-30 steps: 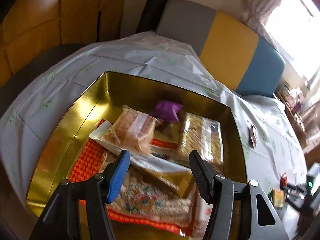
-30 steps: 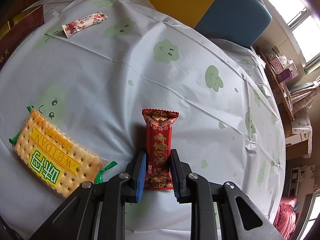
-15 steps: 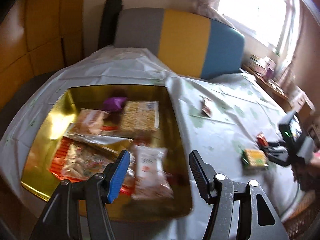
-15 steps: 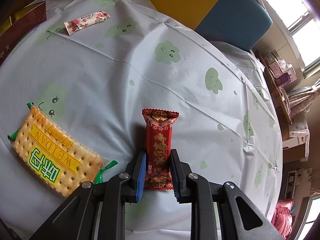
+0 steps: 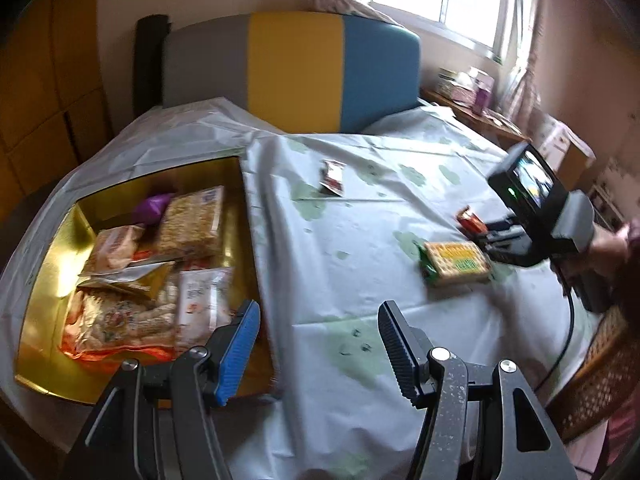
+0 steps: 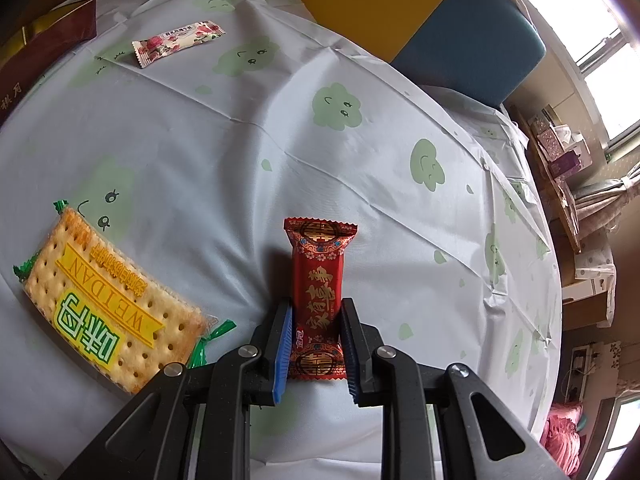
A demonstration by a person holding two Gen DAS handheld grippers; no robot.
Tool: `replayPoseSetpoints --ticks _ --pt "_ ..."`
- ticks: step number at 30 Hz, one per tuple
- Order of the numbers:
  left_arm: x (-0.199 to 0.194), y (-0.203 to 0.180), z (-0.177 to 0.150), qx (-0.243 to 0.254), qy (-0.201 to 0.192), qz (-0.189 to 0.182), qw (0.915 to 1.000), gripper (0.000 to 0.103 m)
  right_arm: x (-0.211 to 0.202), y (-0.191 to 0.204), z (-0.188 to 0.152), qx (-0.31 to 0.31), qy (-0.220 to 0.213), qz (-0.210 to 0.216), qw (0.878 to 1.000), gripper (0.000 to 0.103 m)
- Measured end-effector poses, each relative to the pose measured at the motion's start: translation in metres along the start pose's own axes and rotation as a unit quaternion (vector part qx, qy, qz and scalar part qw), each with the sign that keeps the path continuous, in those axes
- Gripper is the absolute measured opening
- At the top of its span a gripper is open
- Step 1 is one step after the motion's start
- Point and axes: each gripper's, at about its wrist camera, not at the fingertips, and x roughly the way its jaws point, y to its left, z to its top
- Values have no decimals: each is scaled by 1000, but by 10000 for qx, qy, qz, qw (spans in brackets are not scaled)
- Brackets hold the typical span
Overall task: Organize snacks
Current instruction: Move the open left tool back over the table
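In the left wrist view, a table under a white tablecloth (image 5: 344, 240) with green blotches fills the frame. A gold tin (image 5: 44, 292) packed with snack bags sits at left. The left gripper (image 5: 316, 344), bottom centre, stands half open and empty above the cloth.

In the right wrist view, the right gripper (image 6: 314, 344) clamps a red snack bar (image 6: 318, 280) at lower centre. A cracker pack (image 6: 108, 312) lies lower left, a pink floral packet (image 6: 176, 42) upper left.
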Motion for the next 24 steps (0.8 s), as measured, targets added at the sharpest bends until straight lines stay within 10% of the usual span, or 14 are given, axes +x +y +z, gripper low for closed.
replayPoseSetpoints --ticks 18,24 --pt "51 -49 -45 670 713 -397 9944 62 -1 2 0 -8 -3 -8 10000 24" --pt "52 -50 -56 827 315 -417 9952 65 -1 1 0 10 -6 13 10000 23"
